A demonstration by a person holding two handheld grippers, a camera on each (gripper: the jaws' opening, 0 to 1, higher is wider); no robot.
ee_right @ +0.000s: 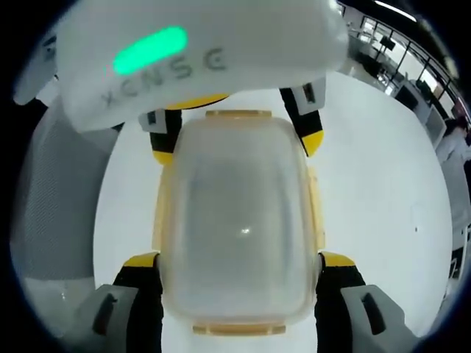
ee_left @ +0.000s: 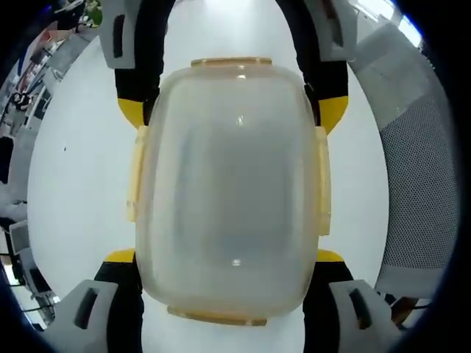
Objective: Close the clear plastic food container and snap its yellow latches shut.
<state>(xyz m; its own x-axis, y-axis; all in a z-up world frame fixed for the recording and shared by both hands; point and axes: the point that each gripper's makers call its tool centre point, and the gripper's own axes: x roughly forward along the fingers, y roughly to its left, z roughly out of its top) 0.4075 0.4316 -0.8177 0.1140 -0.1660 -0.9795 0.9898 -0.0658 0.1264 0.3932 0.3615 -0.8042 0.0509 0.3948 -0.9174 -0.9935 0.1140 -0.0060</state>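
In the left gripper view our left hand-held gripper (ee_left: pixel 226 257) rises from the bottom edge, its two yellow-tipped black jaws spread wide, one on each side of the clear plastic food container (ee_left: pixel 228 191). The jaws stand just beside the container's near corners; we cannot tell whether they press on it, so we call this hand-held gripper open around the box rather than clamped on it. The container sits directly ahead of the jaws on the white bench (ee_left: pixel 81 191), its cloudy lid (ee_left: pixel 232 147) lying flat on top. Yellow latches (ee_left: pixel 135 176) run along both long sides, with another at the far end and one at the near end; they lie close against the body, though we cannot tell whether they are snapped home.

At the far end of the container, the right hand-held gripper (ee_left: pixel 232 110) comes in from the top of that view, its own yellow tips bracketing the far corners in the same way.

In the right gripper view the right hand-held gripper (ee_right: pixel 239 261) likewise rises from the bottom, jaws parted and flanking the container (ee_right: pixel 235 220), tips just beside its near corners. Beyond the container the left hand-held gripper (ee_right: pixel 239 136) faces us, its white housing carrying a green light (ee_right: pixel 151 48) above the box. A grey mesh surface (ee_left: pixel 423 184) lies off to the right of the left hand-held gripper.
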